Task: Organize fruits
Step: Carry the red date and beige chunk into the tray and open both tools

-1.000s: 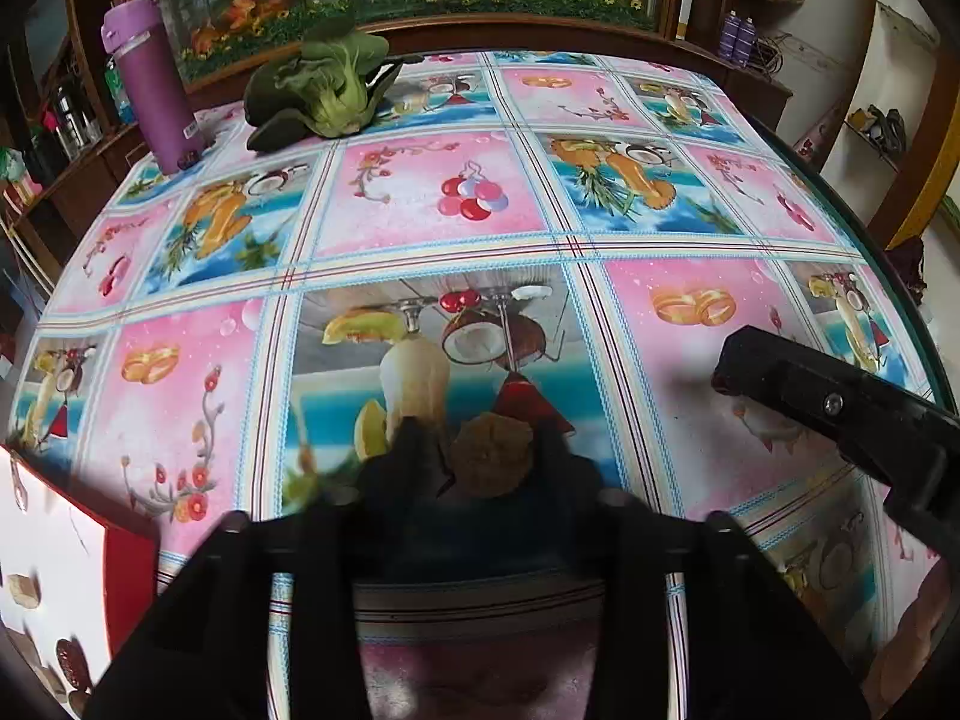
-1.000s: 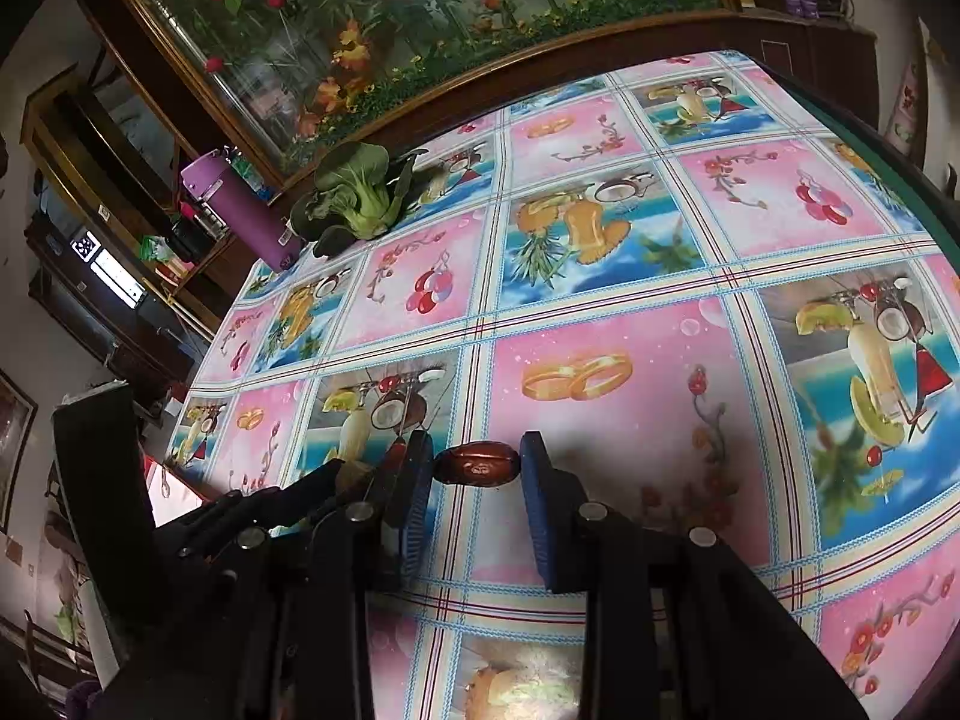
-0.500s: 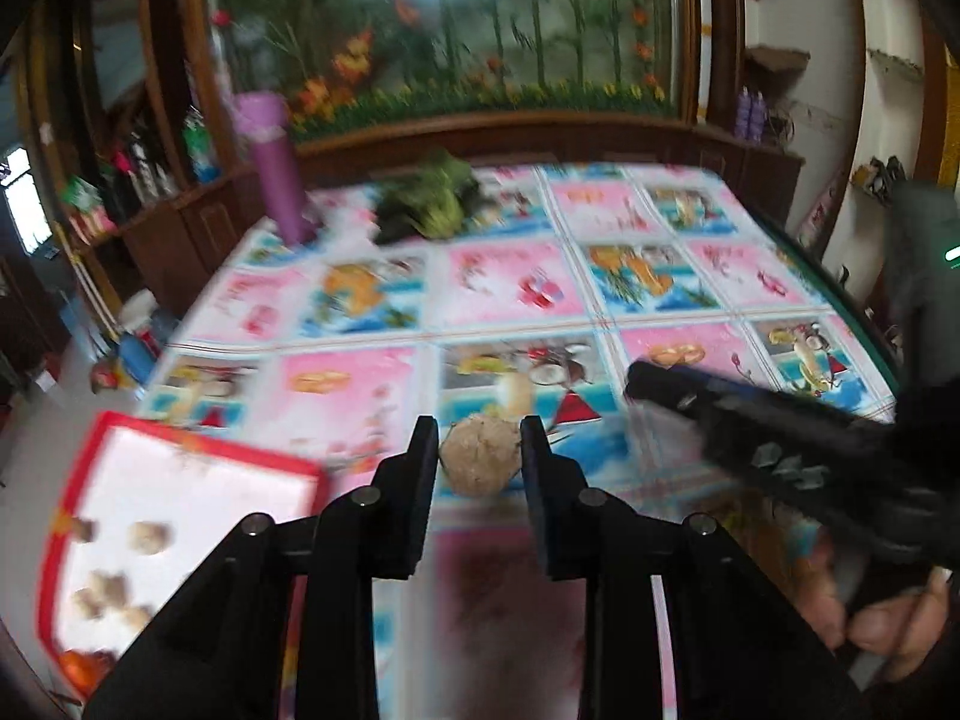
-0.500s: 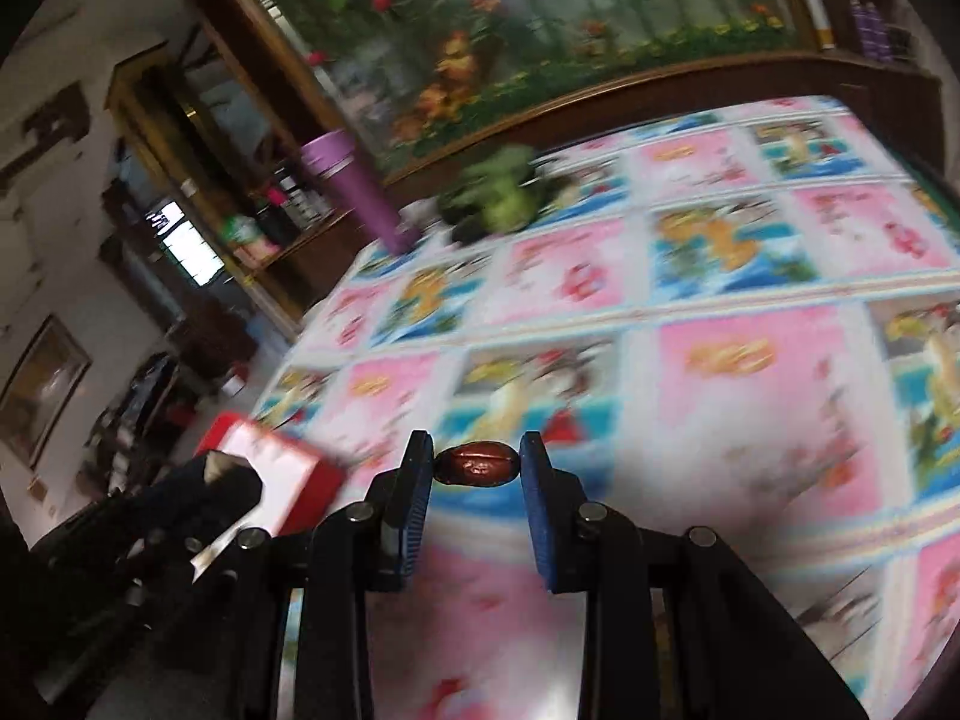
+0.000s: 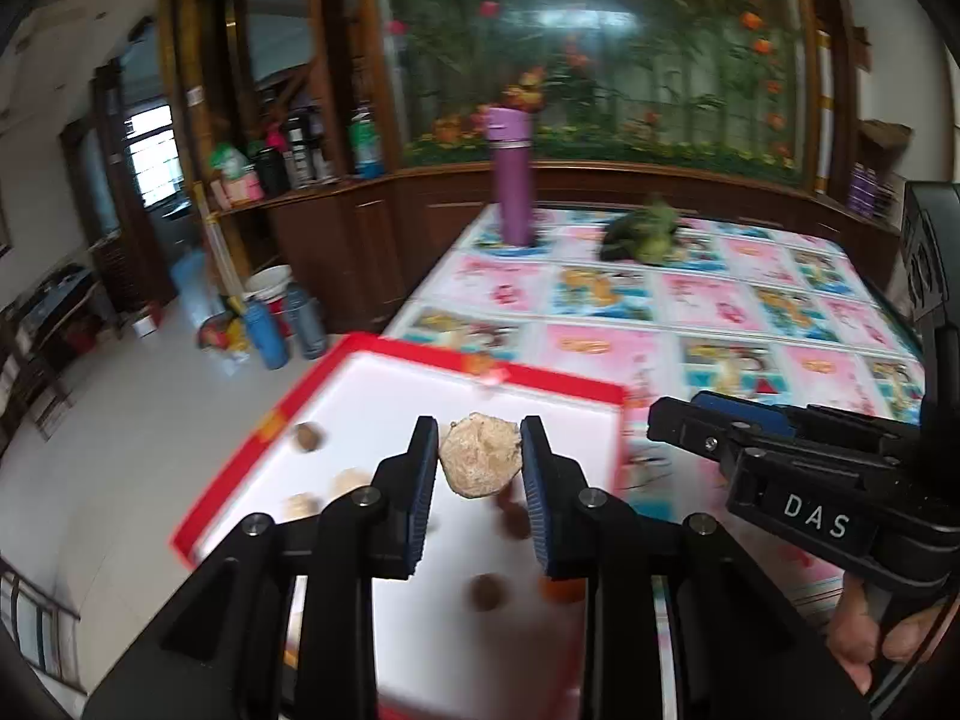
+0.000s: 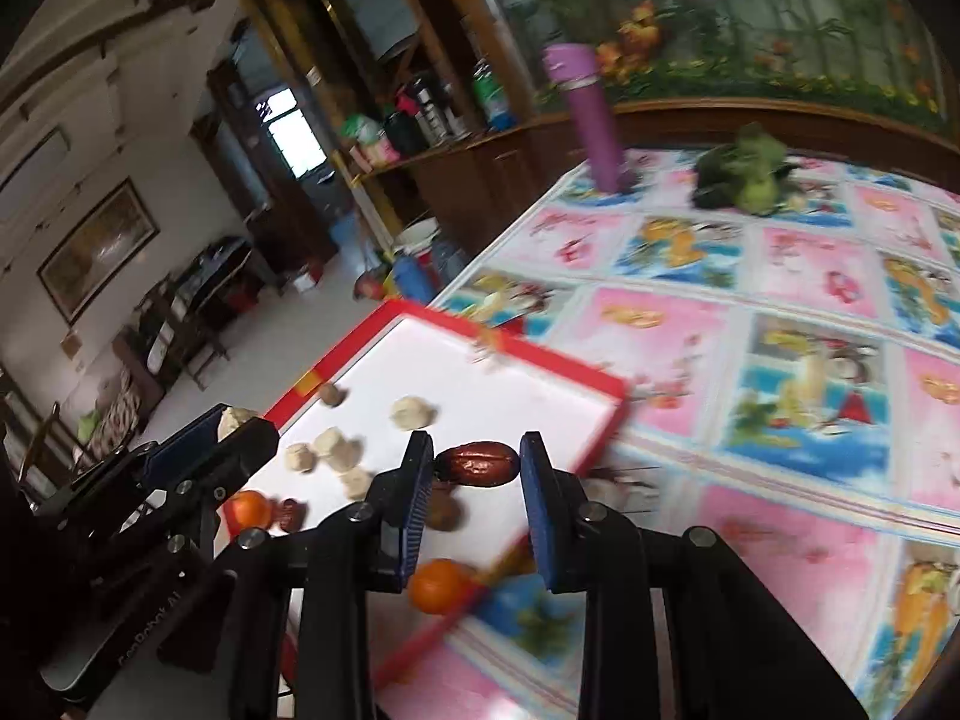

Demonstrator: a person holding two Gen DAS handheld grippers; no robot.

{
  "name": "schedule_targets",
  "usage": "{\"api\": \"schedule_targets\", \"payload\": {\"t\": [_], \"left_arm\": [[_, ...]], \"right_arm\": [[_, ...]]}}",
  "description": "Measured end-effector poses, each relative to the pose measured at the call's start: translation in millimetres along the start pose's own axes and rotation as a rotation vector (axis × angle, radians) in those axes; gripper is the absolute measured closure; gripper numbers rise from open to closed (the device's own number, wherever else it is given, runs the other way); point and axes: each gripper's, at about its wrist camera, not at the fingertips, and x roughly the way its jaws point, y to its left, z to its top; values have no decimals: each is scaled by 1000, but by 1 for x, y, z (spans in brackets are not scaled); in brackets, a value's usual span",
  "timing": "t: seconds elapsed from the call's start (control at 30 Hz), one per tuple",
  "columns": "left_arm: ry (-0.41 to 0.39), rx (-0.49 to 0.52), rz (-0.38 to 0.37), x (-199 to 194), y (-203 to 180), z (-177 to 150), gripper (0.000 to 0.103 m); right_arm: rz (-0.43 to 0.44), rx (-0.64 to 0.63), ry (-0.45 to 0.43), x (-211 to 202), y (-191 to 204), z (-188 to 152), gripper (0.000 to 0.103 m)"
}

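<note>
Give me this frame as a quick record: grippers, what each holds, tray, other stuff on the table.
left gripper: shut on a pale walnut, above the tray
right gripper: shut on a dark red date, above the tray
tray: red rim, white inside, at the table edge
tray contents: pale nuts, brown pieces, orange fruits
table: bottle, greens

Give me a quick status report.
Left gripper shut on walnut. Right gripper shut on red date. Both over red tray; nothing blocking.
</note>
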Motion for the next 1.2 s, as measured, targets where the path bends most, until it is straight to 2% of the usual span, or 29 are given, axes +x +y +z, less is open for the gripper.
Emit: {"api": "schedule_targets", "payload": {"t": [0.2, 0.47, 0.8, 1.1, 1.2], "left_arm": [[14, -56, 65, 6, 45, -14, 73], [55, -94, 70, 21, 69, -30, 73], [124, -88, 61, 41, 81, -47, 73], [166, -67, 44, 55, 76, -55, 73], [179, -59, 41, 59, 75, -57, 73]], "right_arm": [[-2, -31, 63, 36, 26, -2, 75], [-33, -43, 132, 72, 42, -6, 75], [-94, -56, 157, 96, 43, -3, 75], [-112, -100, 188, 109, 50, -1, 75], [-146, -129, 205, 113, 53, 1, 75]]}}
